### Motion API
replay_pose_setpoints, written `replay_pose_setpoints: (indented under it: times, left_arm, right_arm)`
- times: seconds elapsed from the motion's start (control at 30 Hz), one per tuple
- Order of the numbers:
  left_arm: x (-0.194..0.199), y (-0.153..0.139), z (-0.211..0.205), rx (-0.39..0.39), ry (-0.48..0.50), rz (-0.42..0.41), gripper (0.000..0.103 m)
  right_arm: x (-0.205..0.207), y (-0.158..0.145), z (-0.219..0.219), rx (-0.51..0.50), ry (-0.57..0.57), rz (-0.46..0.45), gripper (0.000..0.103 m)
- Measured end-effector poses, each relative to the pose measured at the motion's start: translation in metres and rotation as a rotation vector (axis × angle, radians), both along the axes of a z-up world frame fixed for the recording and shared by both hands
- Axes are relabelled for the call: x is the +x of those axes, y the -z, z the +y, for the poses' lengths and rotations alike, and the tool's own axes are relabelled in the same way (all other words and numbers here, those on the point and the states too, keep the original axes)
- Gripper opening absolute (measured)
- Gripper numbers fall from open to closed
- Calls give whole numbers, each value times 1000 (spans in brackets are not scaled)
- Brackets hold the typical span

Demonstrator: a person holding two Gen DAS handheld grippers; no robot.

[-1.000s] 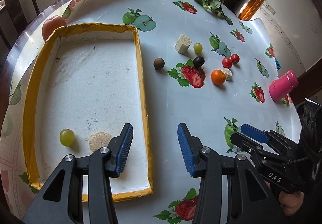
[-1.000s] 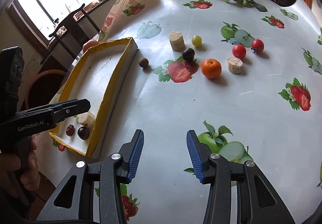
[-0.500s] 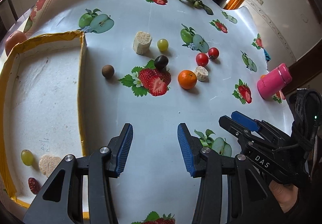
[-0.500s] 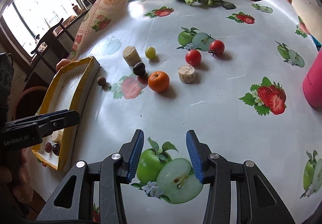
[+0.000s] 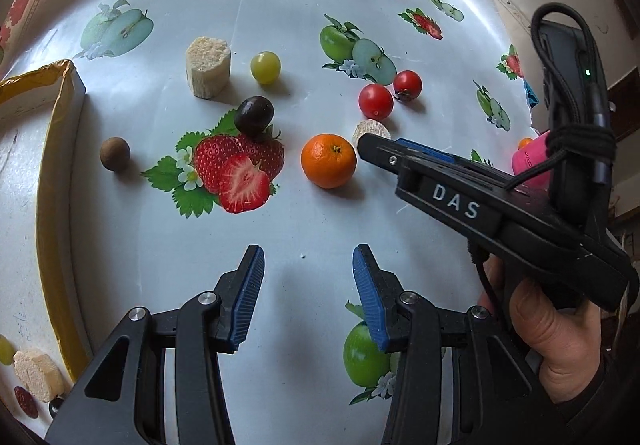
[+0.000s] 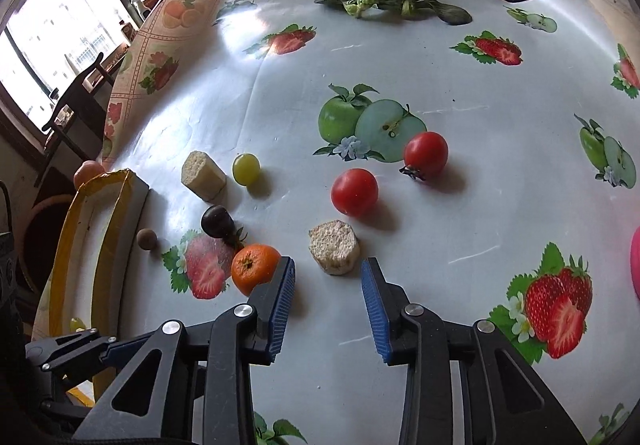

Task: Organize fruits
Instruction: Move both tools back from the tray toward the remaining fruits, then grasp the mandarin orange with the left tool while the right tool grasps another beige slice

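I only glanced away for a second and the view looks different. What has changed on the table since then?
Both tongs swung away from the yellow-rimmed tray toward the loose fruit. The right tongs came closest, now open just short of the pale cut chunk, beside the orange. The left tongs also stay open and empty. Nothing was picked up or dropped; the tomatoes, green grape and dark grape lie where they were.

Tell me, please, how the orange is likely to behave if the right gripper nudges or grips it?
The orange looks round and sits free on glossy tablecloth, so a nudge would probably roll it. Its dimpled peel should grip well. The right gripper, open, looks wide enough.
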State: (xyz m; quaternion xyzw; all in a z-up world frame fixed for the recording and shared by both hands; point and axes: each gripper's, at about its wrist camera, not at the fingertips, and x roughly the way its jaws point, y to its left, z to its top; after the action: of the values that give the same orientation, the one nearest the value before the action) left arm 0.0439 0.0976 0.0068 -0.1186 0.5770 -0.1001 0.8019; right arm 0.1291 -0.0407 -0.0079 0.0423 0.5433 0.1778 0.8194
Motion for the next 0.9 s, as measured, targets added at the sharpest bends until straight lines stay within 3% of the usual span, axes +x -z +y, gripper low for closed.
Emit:
replay_pose_setpoints:
  times: [0.13,0.43,0.5,0.67,0.9]
  left_arm:
    - [18,5,-6,-2,6,0,44]
    - [56,16,-34,48,34,-30,44]
    - [59,17,-35,59,34,-35,33]
    - [45,12,-31,73,34,-34,32]
    - [-6,-11,-17,109,15,-60,32]
  right_arm:
    - [5,8,2,-9,-7,-6,28]
    - [-40,-18,-59,90,166,-42,28]
    - [-51,-21,-65,95,180,-41,28]
    - [-74,-30,-76,108,214,-42,28]
    - [-108,-45,-65,116,169,-49,28]
